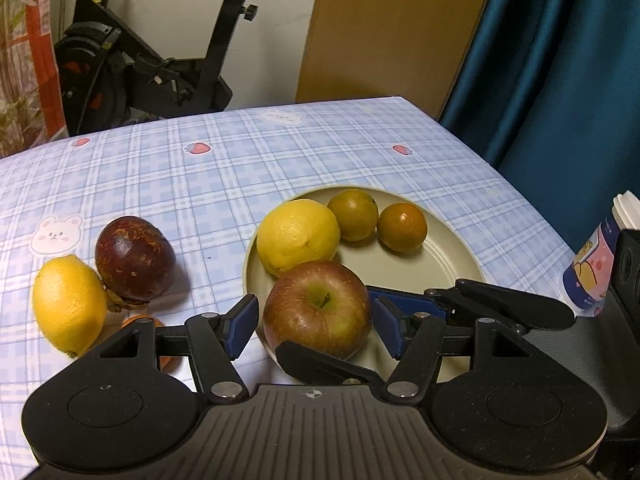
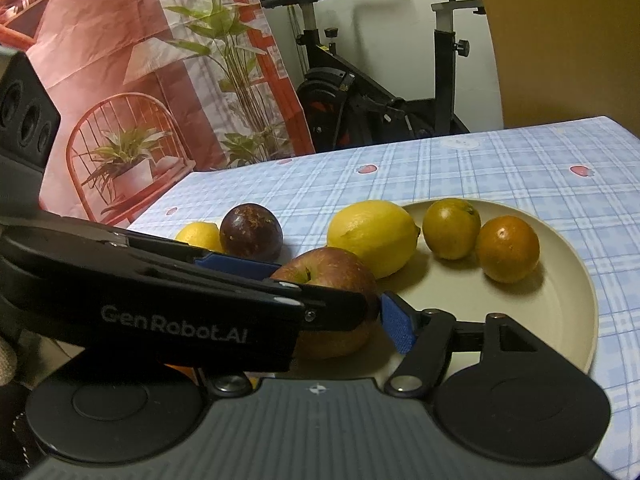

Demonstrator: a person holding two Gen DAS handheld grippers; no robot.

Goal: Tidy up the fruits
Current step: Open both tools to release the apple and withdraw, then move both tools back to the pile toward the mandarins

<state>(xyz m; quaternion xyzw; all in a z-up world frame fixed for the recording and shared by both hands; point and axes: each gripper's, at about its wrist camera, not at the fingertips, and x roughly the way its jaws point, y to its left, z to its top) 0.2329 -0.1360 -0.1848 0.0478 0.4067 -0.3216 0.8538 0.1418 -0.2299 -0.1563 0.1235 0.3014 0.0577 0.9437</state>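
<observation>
Left gripper (image 1: 316, 316) is pointing steeply downward with its jaws standing apart. Right gripper (image 2: 340, 304) is crossing the left one, its jaws likewise parted.

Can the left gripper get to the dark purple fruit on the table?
Probably yes. The left gripper is around the apple now, but the purple fruit sits beside it with only a lemon touching it.

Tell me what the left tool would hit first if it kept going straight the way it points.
Probably the red-and-green apple at the near edge of the round beige plate; it sits between the left tool fingers already, with gaps on both sides.
</observation>
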